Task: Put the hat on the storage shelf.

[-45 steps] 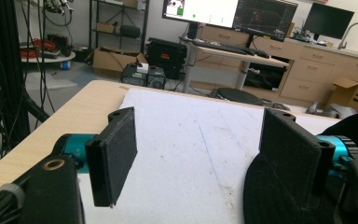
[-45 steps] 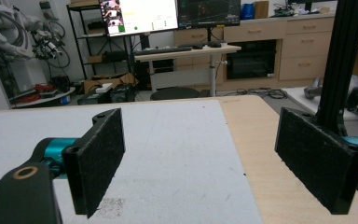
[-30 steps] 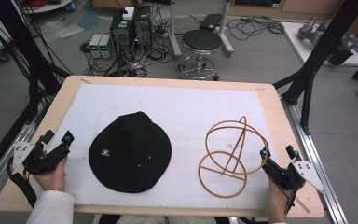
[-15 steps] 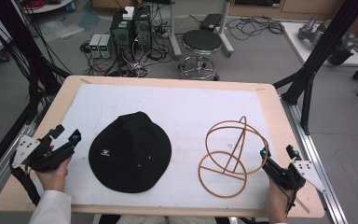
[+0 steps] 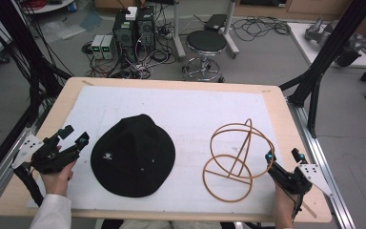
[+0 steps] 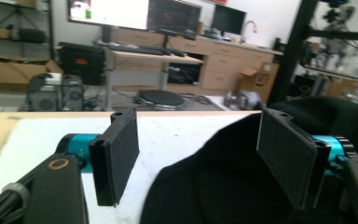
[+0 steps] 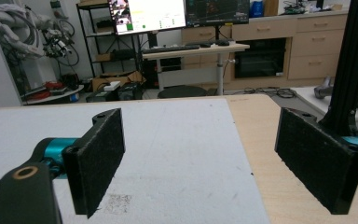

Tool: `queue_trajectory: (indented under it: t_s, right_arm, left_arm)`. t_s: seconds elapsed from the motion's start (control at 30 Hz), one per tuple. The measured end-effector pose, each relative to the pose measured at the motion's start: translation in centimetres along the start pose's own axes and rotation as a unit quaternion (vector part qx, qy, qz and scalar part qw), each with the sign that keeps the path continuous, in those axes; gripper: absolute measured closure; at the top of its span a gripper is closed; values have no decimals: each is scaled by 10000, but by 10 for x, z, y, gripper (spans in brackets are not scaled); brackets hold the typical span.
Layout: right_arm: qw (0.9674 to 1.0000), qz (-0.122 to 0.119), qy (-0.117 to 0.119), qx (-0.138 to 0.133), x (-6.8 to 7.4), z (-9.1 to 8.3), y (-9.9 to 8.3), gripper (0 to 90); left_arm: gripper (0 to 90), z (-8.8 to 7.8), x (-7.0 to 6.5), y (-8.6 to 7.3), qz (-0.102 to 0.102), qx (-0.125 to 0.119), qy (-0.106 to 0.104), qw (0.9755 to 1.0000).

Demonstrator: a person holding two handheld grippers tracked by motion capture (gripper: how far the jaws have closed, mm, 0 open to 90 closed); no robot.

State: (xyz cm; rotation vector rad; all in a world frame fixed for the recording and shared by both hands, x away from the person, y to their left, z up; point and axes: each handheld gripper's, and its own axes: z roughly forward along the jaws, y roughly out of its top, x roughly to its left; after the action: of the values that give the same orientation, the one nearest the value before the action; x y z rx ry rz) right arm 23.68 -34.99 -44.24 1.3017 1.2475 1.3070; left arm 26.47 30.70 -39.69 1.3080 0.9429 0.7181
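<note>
A black bucket hat point(image 5: 133, 155) lies flat in the middle of the white mat point(image 5: 181, 112). To its right stands a tan wire frame point(image 5: 236, 155) made of rings. My left gripper point(image 5: 75, 135) is open, just left of the hat's brim and pointing at it. In the left gripper view the hat point(image 6: 223, 186) reaches in between the spread jaws of that gripper point(image 6: 200, 144), closer to the right one. My right gripper point(image 5: 282, 154) is open at the table's front right, beside the wire frame. In the right gripper view that gripper point(image 7: 205, 154) has bare mat point(image 7: 177, 140) between its jaws.
The wooden table edge point(image 5: 286, 124) borders the mat. Black frame posts point(image 5: 321, 71) rise at the right, and more stand at the left. A stool point(image 5: 206, 45), computer boxes point(image 5: 133, 28) and cables sit on the floor beyond the far edge.
My left gripper has slid a little to the right, toward the hat's brim. The right gripper, the hat and the wire frame have stayed in place.
</note>
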Motion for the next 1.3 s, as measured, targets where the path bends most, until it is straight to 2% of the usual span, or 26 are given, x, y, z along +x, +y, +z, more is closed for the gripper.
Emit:
queue_trajectory:
  t_s: [0.03,0.07,0.1,0.13,0.23,0.33,0.37,0.4,0.43,0.47,0.53,0.57,0.6,0.87,0.97,1.17,1.23,1.3]
  right_arm:
    - [10000,-13,0,-2,0,0,0,151]
    - [10000,-18,-9,4,0,0,0,151]
    - [10000,-18,-9,4,0,0,0,151]
    - [10000,10,1,-21,0,0,0,151]
    - [10000,-10,48,-15,0,0,0,151]
    - [10000,-15,82,24,0,0,0,151]
    - [10000,-13,83,8,1,0,0,151]
    - [10000,-31,91,-3,0,0,0,151]
    - [10000,-28,88,5,0,0,0,151]
    - [10000,-19,84,6,0,-1,0,151]
    - [10000,-14,74,19,-1,-1,0,152]
    - [10000,1,70,5,-1,-1,0,151]
    - [10000,-12,66,-3,-2,-1,0,151]
    - [10000,-15,72,10,-2,-2,0,151]
    - [10000,-13,73,22,-2,-2,0,151]
    - [10000,-24,71,7,-2,-2,0,151]
    - [10000,-21,74,10,-2,-2,0,151]
    - [10000,-39,81,16,-2,-1,0,151]
  left_arm:
    - [295,0,0,0,0,0,0,10000]
    - [294,2,-1,1,28,49,-154,9999]
    - [292,2,-1,1,28,49,-154,9999]
    - [279,4,-3,0,57,92,-257,9996]
    - [257,6,-5,0,87,113,-307,9994]
    - [257,10,-8,-2,143,214,-566,9981]
    - [257,10,-8,-2,143,214,-566,9981]
    - [257,11,-9,-2,163,252,-692,9972]
    - [257,11,-9,-2,163,252,-692,9972]
    - [257,14,-12,-2,189,318,-836,9958]
    - [258,17,-14,-3,224,416,-984,9940]
    - [259,17,-14,-3,224,416,-984,9940]
    - [259,20,-17,-4,306,510,-1071,9925]
    - [262,23,-21,-6,363,661,-1274,9890]
    - [265,24,-22,-8,448,780,-1273,9878]
    - [266,27,-23,-11,477,895,-1340,9858]
    - [269,30,-25,-14,490,982,-1394,9841]
    - [271,31,-25,-14,481,1003,-1396,9839]
